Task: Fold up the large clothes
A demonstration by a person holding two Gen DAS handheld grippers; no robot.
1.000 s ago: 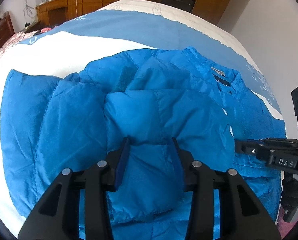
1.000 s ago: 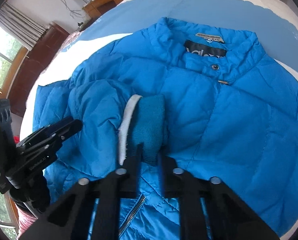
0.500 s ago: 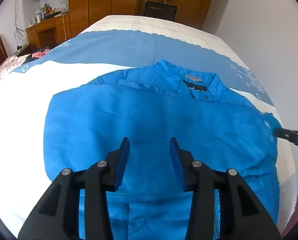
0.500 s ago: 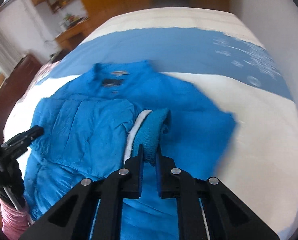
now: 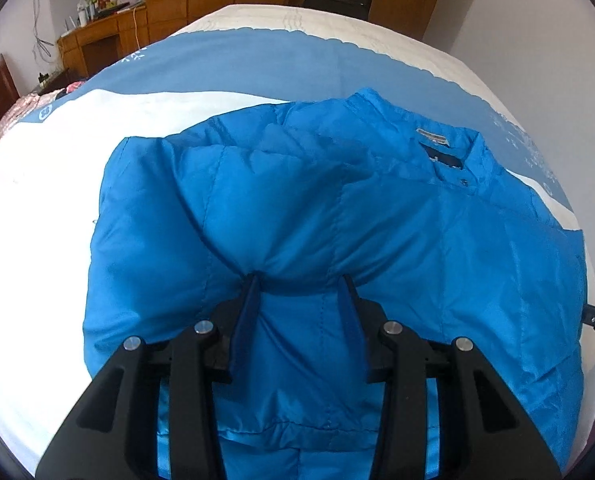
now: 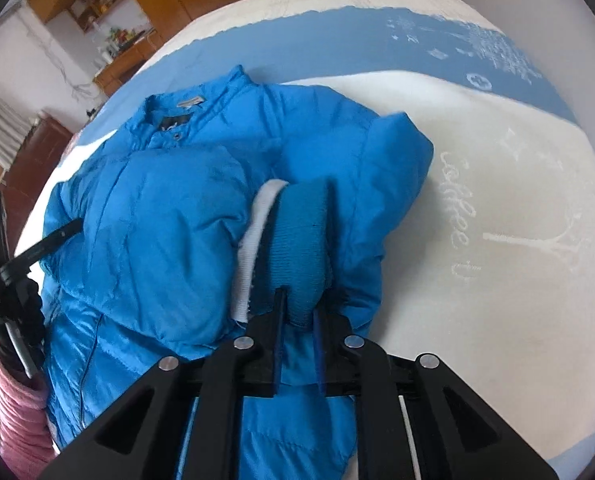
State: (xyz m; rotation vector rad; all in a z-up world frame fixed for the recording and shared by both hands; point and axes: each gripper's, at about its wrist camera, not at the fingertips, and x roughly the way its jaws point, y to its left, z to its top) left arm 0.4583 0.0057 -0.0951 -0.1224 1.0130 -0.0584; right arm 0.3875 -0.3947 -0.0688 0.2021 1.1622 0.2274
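Inspecting the grips first: the blue puffer jacket lies front-up on the bed, collar toward the far end. The left gripper holds a thick bunch of padded sleeve on the collar's near left; its jaws stand moderately apart, clamped on the fabric. The right gripper has the knit cuff between its jaws, near side of the collar and to its right, and those jaws are opening.

Risks noted:
- Cuff released off-line; the sleeve would likely spring outward from the collar, since the fill is lofty.
- White cuff lining is exposed and may stay turned out.
- Slippery shell in the left grip may creep, skewing the fold.
- Jaw tips could snag the knit on withdrawal.
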